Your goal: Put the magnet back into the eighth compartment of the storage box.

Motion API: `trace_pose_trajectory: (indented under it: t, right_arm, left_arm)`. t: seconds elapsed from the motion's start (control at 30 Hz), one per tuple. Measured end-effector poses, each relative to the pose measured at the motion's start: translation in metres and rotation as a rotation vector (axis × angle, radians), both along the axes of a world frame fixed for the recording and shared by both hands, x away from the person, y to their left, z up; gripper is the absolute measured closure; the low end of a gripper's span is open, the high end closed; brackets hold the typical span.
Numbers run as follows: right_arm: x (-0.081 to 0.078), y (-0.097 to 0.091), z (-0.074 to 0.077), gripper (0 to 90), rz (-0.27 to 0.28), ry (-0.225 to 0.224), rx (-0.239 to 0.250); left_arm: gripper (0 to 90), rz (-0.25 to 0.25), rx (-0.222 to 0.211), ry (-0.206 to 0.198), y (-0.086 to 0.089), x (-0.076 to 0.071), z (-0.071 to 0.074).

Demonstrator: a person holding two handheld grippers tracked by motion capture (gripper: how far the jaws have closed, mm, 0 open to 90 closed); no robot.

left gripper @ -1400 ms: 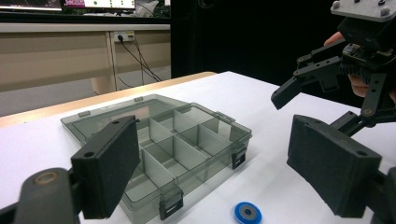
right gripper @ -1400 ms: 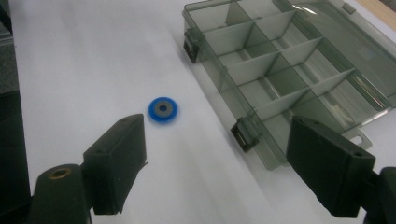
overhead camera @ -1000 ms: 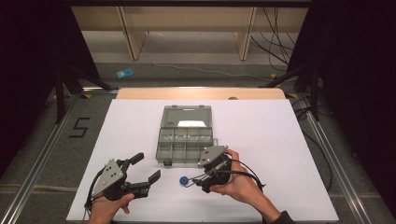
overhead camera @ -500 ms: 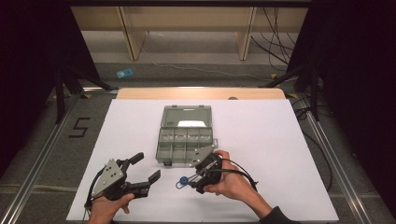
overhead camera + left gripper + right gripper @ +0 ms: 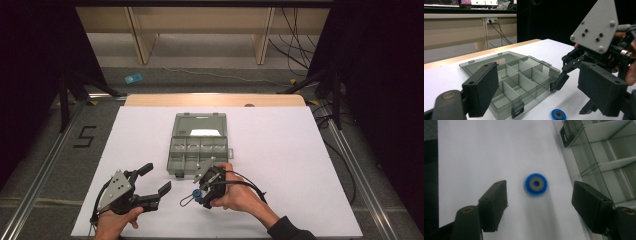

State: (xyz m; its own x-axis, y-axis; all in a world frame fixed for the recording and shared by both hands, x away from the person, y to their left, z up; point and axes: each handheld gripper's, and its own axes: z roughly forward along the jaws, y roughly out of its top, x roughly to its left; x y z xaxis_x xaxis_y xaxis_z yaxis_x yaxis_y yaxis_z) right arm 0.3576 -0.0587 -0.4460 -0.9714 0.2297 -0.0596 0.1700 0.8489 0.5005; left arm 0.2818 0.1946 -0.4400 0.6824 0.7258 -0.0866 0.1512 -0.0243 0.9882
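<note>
Blue disc [image 5: 536, 184]: round, flat, smooth plastic with a grey ring and small central hole. It lies at the centre of the right gripper view on the matte white table cover [image 5: 300, 150], in the gap between that gripper's two jaws, touching neither.

Right gripper [image 5: 198, 192]: lower centre of the high view; blocky black jaws with flat matte pads, parted around the disc and just been closing, nothing gripped.

Left gripper [image 5: 156, 181]: lower left of the high view; jaws spread wide, empty; grey three-cornered plate on top.

Compartment box [image 5: 197, 145]: centre of the high view; translucent smoky-grey plastic, rectangular, thin dividers, lid laid open flat, black latch at the front.
</note>
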Motion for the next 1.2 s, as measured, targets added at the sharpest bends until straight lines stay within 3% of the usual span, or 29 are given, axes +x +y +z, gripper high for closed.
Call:
trace_pose_trajectory:
  t: [0.6,1.2]
  right_arm:
    - [0.005,0.016,-0.008,36.0,0.022,0.019,-0.046]
    - [0.014,0.024,-0.020,48.2,0.039,0.041,-0.103]
  left_arm:
    - [16.4,0.002,-0.007,-0.002,0.000,0.000,0.001]
    - [16.5,-0.006,-0.019,-0.009,0.000,0.000,0.001]
